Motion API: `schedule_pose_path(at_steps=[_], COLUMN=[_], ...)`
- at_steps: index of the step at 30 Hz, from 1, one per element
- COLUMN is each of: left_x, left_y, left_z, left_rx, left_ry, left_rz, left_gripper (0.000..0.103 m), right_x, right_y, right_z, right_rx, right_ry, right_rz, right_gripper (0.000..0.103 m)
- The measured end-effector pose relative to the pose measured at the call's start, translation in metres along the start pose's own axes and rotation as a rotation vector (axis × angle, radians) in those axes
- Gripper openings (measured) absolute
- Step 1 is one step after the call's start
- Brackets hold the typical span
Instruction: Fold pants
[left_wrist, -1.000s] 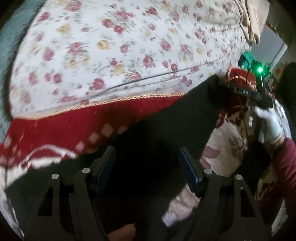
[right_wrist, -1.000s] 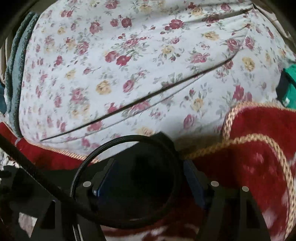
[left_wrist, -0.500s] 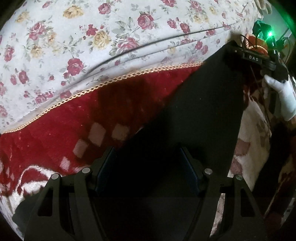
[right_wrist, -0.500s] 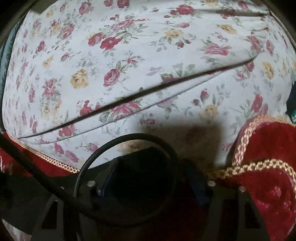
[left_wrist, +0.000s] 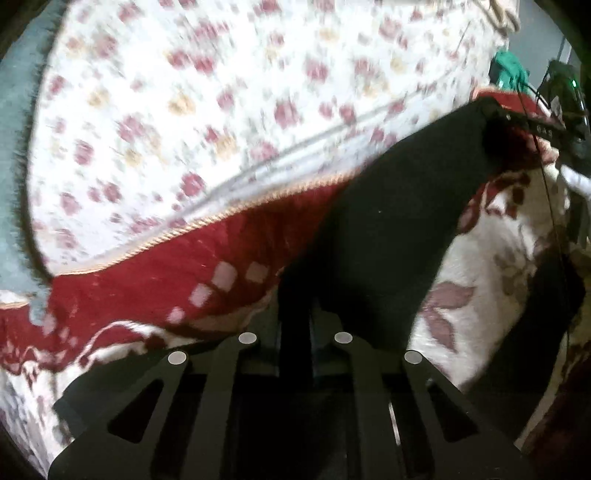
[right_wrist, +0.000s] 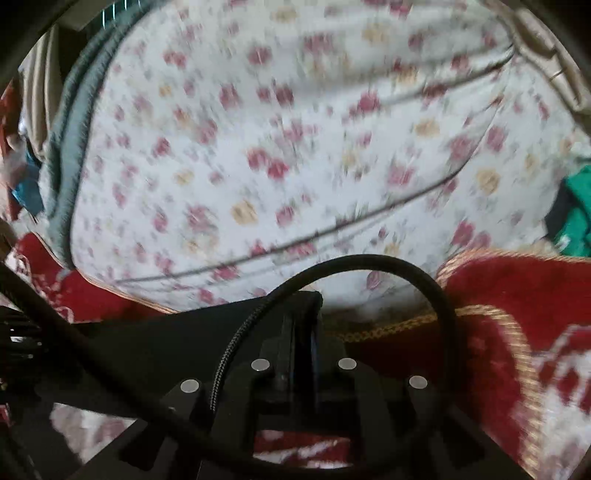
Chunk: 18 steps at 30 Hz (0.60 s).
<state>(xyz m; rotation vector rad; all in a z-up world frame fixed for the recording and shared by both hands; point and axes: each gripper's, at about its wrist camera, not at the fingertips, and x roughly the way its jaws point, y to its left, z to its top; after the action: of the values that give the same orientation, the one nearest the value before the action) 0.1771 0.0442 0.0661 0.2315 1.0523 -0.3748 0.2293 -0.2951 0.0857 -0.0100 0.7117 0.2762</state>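
Floral sheet (left_wrist: 221, 110) behind red blanket (left_wrist: 147, 288); green item (right_wrist: 576, 218) at right.

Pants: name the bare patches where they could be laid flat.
The floral sheet beyond the gold-trimmed red blanket is bare up to the grey edge. The right is crowded: green item, right gripper. Both grippers' jaws pinch the black pants, left gripper included.

Both hand-held grippers, left (left_wrist: 295, 314) and right (right_wrist: 301, 332), now clamped on black pants (left_wrist: 388, 221), previously apart.
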Motion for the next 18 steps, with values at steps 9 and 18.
schedule_pose_path(at_steps=[9, 18], left_x=[-0.088, -0.095], left_y=[-0.031, -0.059], left_z=[-0.048, -0.125], left_rx=[-0.037, -0.131], left_ry=[-0.163, -0.166], left_rz=[0.038, 0.046], left_gripper=[0.009, 0.009], right_x=[-0.088, -0.132], right_y=[0.020, 0.032], right_z=[-0.026, -0.124], right_rx=[0.041, 0.082], right_ry=[-0.058, 0.013], right_rz=[0.015, 0.005], right_gripper=[0.006, 0.006])
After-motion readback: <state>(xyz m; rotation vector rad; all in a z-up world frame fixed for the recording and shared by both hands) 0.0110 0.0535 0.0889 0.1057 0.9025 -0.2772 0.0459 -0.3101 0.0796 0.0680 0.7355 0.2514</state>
